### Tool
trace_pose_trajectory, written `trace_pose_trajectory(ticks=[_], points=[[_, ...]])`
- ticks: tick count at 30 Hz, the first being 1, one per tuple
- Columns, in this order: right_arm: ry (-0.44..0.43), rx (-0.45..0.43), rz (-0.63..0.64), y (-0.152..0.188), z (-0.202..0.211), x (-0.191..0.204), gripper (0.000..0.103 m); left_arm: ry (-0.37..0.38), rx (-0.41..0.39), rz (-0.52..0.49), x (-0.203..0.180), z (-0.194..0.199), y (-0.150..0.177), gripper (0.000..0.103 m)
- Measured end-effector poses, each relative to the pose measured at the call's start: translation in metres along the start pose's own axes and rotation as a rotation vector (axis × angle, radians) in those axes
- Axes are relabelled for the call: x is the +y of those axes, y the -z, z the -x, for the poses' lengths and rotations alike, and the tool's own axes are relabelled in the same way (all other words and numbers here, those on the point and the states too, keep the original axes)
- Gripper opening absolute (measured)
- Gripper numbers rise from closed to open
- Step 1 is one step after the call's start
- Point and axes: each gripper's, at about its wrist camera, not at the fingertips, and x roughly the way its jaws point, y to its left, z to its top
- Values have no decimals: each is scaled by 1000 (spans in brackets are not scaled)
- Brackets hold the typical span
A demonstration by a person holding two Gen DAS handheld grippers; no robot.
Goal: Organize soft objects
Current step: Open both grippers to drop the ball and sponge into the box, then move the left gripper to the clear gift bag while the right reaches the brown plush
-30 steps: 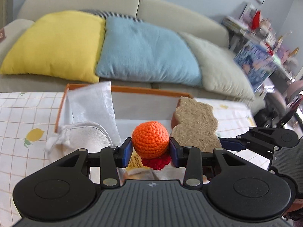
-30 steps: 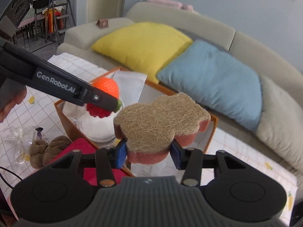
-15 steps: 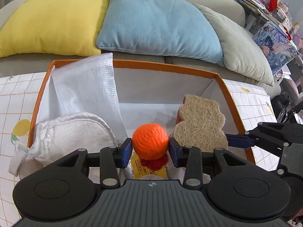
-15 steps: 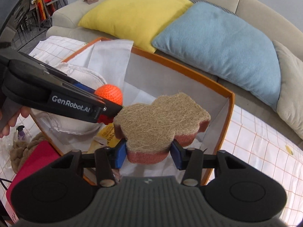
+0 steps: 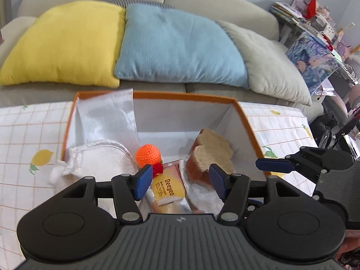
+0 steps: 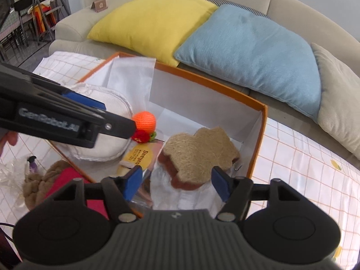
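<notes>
Table [image 5: 33, 135]: checked lemon-print cloth
Box [image 5: 184, 95]: orange rim, 12 o'clock
Sofa [image 5: 202, 6]: three cushions behind
Left gripper [image 5: 180, 181]: wide, empty
Right gripper [image 6: 177, 181]: wide, empty

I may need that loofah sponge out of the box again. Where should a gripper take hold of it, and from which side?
Grip the loofah sponge across its scalloped edges, one finger on each side, pinching the reddish foam layer beneath the fibre face. Come from above and the near side: it leans tilted in the orange box, whose right wall stands close beside it, so a sideways approach looks blocked.
</notes>
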Motion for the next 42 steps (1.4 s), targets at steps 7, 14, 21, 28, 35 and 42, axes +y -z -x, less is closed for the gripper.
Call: trace_pose_trajectory(ticks=[7,14,21,28,35,42], points=[[54,-67,-56,13,45,15,70,-14,-55,-55,-15,52,19,68],[110,-170,-129,41,88,35,70,-10,-154,-30,-18,101,60,68],[132,-273,-234,89,122,60,70,-16,-231,1,-18,129,112,68],[193,-338,-286,137,139,88,71,-12,-239,65,-6,139,163,68],[214,-282,-320,167,130,105,75,-55,-173,75,12,132,199,68],[191,-212,-268,181,110,130,78,-68,-164,83,24,134,214,68]])
